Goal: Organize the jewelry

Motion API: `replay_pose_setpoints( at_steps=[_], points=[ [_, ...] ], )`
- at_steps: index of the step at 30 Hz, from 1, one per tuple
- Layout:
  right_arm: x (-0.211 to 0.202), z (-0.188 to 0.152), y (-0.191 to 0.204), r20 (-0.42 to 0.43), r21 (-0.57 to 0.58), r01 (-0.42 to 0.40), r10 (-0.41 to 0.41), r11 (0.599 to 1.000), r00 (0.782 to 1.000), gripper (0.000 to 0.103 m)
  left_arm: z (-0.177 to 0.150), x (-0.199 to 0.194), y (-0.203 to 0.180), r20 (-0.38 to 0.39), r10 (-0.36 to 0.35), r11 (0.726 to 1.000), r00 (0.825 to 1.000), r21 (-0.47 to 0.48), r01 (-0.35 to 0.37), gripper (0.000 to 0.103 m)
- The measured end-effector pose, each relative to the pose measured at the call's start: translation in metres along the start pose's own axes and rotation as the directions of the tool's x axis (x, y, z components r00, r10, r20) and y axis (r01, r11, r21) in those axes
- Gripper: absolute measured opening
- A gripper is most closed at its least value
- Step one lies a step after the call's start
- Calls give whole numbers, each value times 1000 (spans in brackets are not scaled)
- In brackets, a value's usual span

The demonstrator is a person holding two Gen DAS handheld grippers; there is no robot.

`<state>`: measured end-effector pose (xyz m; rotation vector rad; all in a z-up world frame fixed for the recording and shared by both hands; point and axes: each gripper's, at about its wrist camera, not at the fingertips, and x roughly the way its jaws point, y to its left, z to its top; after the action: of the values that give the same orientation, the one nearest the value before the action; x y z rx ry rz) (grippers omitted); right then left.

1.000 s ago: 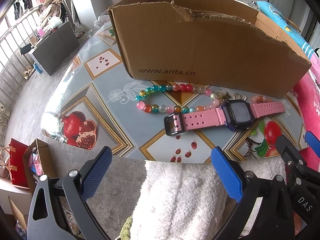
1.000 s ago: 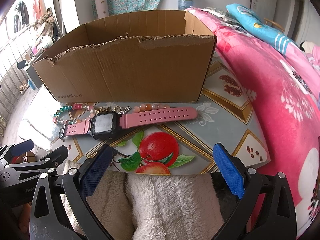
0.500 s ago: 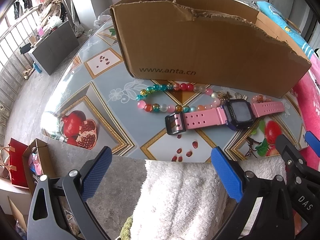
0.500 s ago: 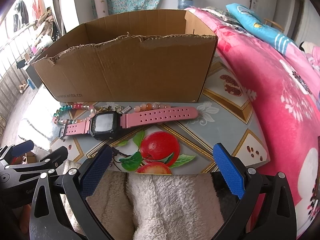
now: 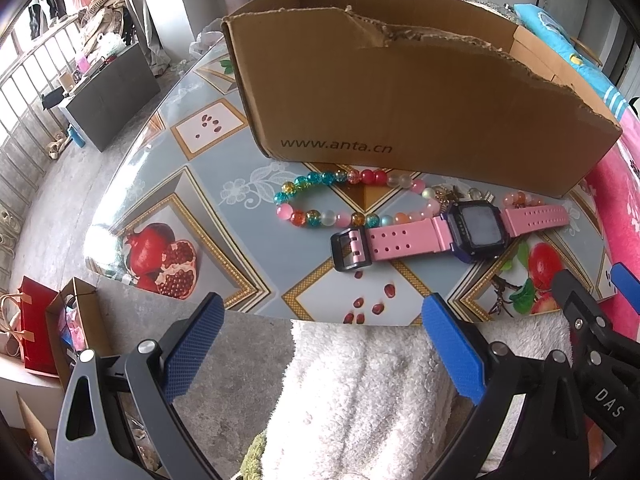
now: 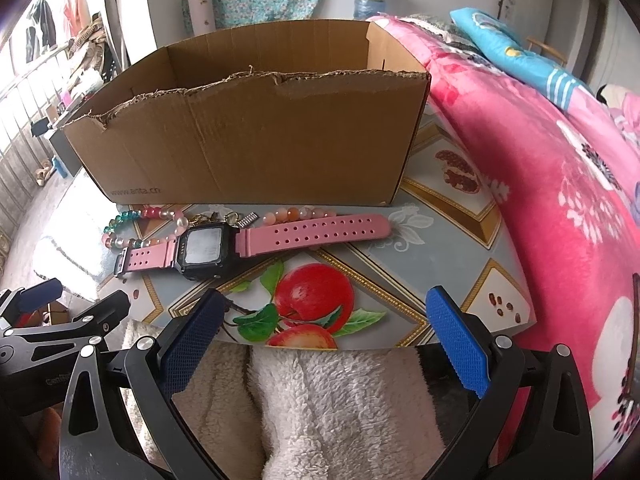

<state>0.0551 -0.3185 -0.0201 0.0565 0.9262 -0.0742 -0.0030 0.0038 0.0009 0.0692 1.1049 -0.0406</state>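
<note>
A pink-strapped watch (image 5: 448, 236) with a dark square face lies flat on the table in front of a cardboard box (image 5: 400, 100). A bracelet of coloured beads (image 5: 340, 198) lies between watch and box, with a small metal charm cluster and a few peach beads (image 5: 520, 199) by the watch face. The right wrist view shows the watch (image 6: 256, 240), the coloured beads (image 6: 144, 224) and the box (image 6: 256, 132). My left gripper (image 5: 320, 344) is open and empty, at the table's near edge. My right gripper (image 6: 324, 336) is open and empty, near the watch.
The table (image 5: 168, 184) has a glossy fruit-patterned cover. A white fluffy garment (image 5: 360, 400) lies below both grippers. A pink floral quilt (image 6: 560, 184) lies right of the table. Floor, bags and a dark cabinet (image 5: 108, 92) are to the left.
Both grippers have crept slightly forward toward the watch and beads. The jaws stay open and nothing on the table has moved.
</note>
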Motion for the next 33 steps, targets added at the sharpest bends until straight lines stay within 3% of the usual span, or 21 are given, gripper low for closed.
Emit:
replay_pose_setpoints(
  at_steps=[23,33],
  points=[
    [3,0,-7,3,-9,22,-22,1000,1000,96,2,-3,-2,3,9,1000,1000,2,-9,97],
    [1,-1,-25,32,13,-28,28,1000,999,96,0,-7,11,43,6,1000,999,7,-6,97]
  ],
)
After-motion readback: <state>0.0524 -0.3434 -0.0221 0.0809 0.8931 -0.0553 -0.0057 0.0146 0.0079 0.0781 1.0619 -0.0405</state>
